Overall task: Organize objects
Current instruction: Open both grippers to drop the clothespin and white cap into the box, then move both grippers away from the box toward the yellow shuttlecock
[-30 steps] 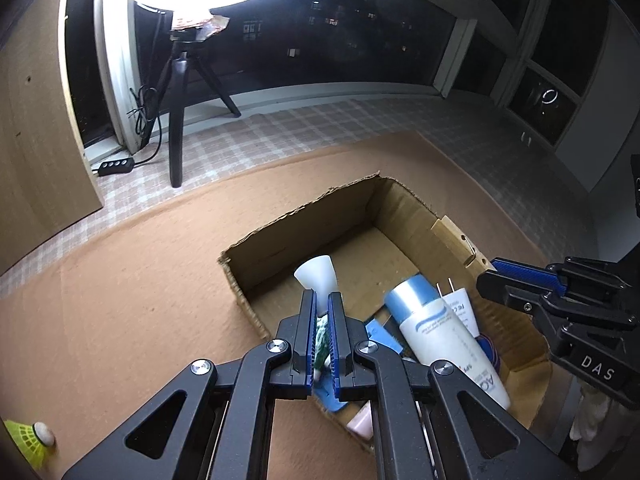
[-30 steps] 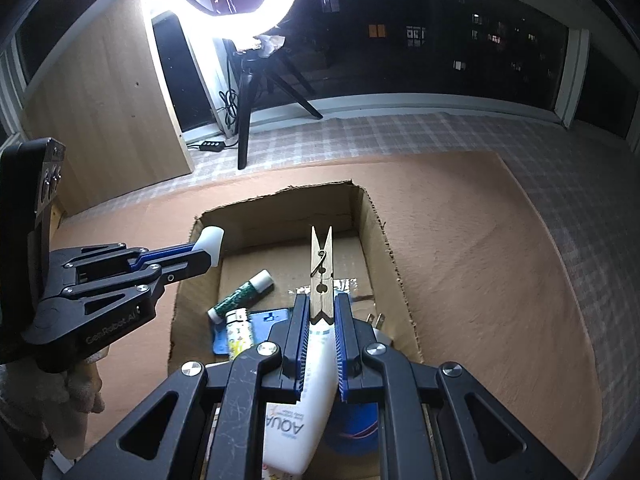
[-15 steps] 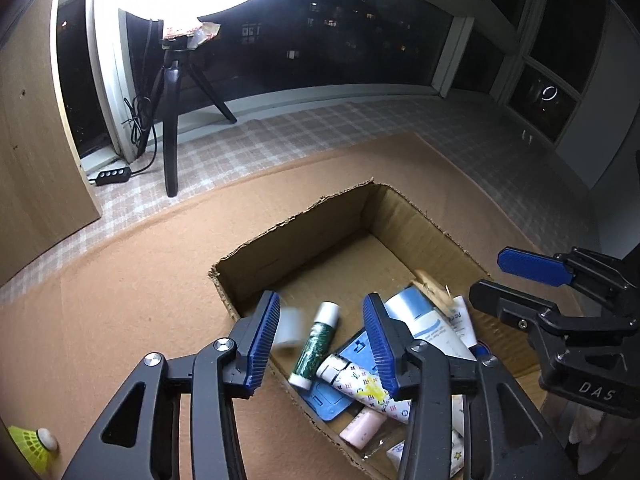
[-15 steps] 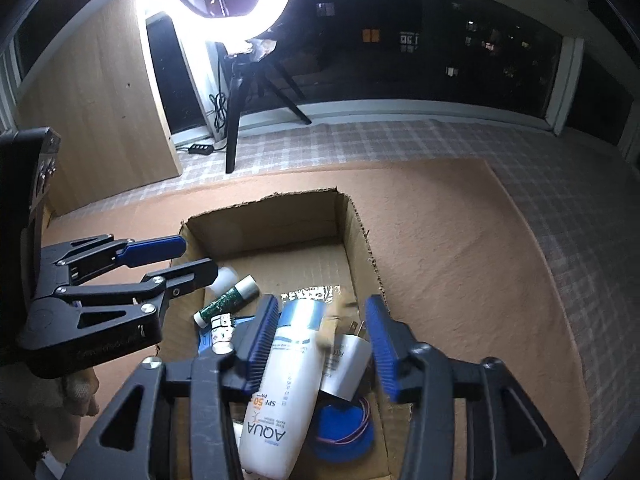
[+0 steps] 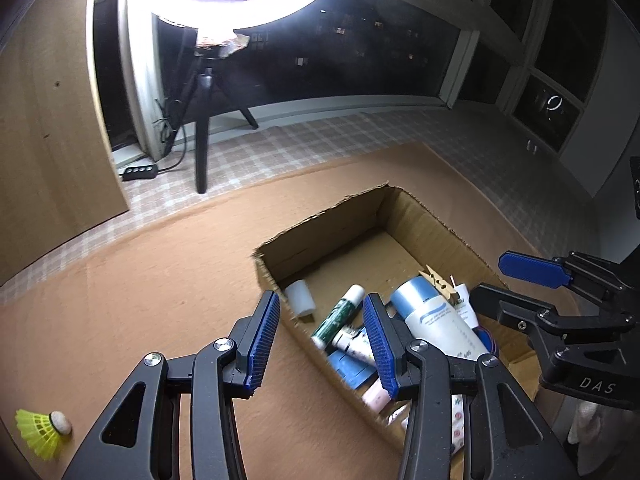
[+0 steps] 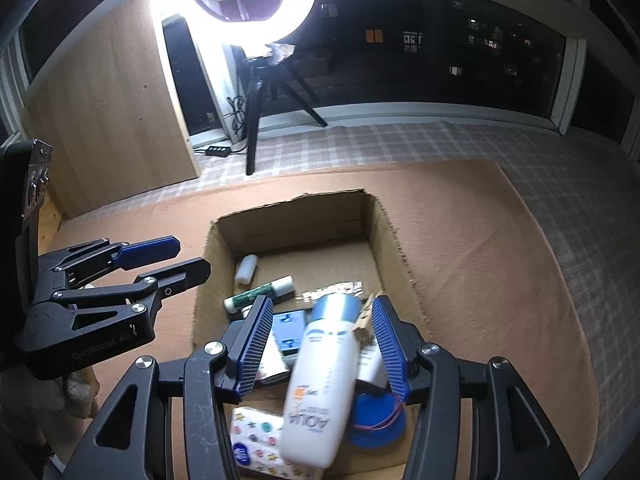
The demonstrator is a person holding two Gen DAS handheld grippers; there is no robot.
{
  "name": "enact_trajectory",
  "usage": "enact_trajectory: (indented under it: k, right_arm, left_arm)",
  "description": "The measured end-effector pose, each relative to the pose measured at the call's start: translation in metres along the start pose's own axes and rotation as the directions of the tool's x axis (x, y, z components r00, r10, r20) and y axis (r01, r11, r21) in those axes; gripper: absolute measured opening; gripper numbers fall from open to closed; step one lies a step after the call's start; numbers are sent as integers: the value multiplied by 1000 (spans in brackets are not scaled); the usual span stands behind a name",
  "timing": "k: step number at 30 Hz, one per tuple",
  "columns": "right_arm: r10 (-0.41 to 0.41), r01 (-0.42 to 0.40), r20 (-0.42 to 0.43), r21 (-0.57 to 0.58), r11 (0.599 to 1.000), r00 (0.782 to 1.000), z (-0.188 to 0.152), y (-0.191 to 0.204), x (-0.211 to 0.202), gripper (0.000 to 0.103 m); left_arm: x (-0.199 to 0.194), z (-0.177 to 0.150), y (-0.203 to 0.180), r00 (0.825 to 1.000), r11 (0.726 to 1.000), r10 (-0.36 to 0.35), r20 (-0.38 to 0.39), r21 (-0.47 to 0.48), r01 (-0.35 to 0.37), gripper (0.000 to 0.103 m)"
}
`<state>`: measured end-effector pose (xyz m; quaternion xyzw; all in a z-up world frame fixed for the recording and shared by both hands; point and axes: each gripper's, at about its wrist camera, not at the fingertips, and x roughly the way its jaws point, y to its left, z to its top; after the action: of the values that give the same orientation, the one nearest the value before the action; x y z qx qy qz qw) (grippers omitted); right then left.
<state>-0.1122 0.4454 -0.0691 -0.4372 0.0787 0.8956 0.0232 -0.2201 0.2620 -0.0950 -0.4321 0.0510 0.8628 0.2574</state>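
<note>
Left wrist view: the left gripper (image 5: 320,340) stands wide over the near wall of a cardboard box (image 5: 440,224), gripping nothing, its jaws having just opened. Inside lie one white cap (image 5: 300,298), one green glue stick (image 5: 338,316), one wooden clothespin (image 5: 440,282) and a white bottle (image 5: 440,320). "DAS" marks the right gripper (image 5: 508,280) at 3 o'clock. One yellow shuttlecock (image 5: 40,428) sits at 8 o'clock.

Right wrist view: the right gripper (image 6: 320,348), jaws just opened wide, holds nothing; the bottle below reads "AQUA", beside one blue lid (image 6: 374,420).
</note>
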Motion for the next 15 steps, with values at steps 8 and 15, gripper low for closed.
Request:
enact_trajectory:
  k: [8, 15]
  right_arm:
    - [41, -41, 4, -20, 999, 999, -4, 35, -9, 50]
    - [91, -91, -11, -38, 995, 996, -6, 73, -8, 51]
  left_arm:
    - [-43, -19, 23, 999, 999, 34, 24, -14, -33, 47]
    - [-80, -41, 51, 997, 998, 62, 41, -29, -61, 48]
